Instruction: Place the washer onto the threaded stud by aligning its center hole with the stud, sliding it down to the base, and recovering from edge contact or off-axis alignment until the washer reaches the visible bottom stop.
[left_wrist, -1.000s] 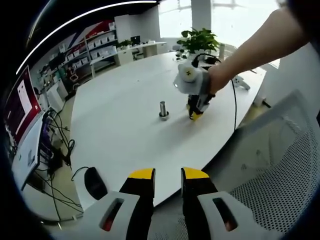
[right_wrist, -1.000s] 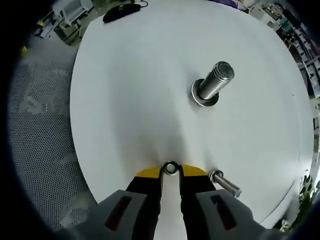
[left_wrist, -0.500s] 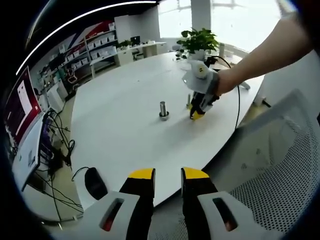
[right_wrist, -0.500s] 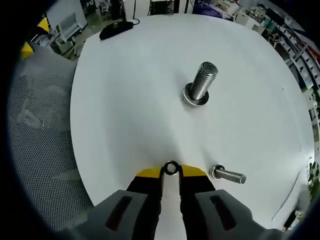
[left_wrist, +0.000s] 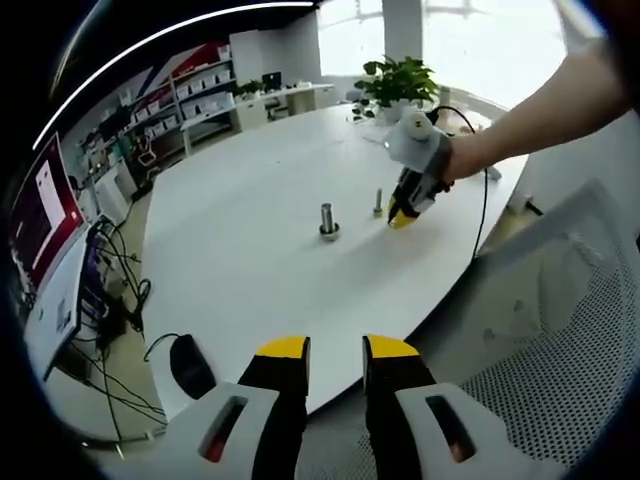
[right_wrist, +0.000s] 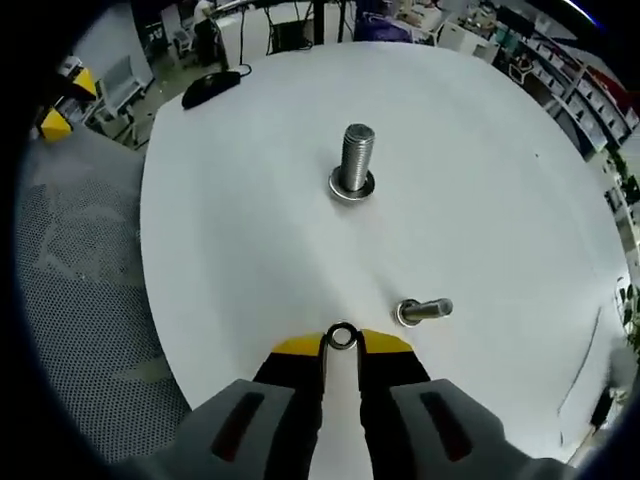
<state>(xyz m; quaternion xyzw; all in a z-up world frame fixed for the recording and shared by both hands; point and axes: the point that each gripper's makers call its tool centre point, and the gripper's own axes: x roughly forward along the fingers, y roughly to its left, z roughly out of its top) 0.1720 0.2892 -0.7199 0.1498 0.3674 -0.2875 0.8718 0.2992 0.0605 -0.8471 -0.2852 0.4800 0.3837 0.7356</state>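
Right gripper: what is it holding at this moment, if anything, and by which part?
The right gripper holds the washer, pinched by its rim between the jaw tips, hole facing the camera. The left gripper holds nothing.

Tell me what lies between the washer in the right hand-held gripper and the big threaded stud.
Only bare white table, seen in the right gripper view, lies between washer and stud; a smaller bolt stands off to one side.

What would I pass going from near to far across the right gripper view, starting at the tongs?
Tongs holding a small washer → small bolt → large threaded stud → black computer mouse at the table's far edge.
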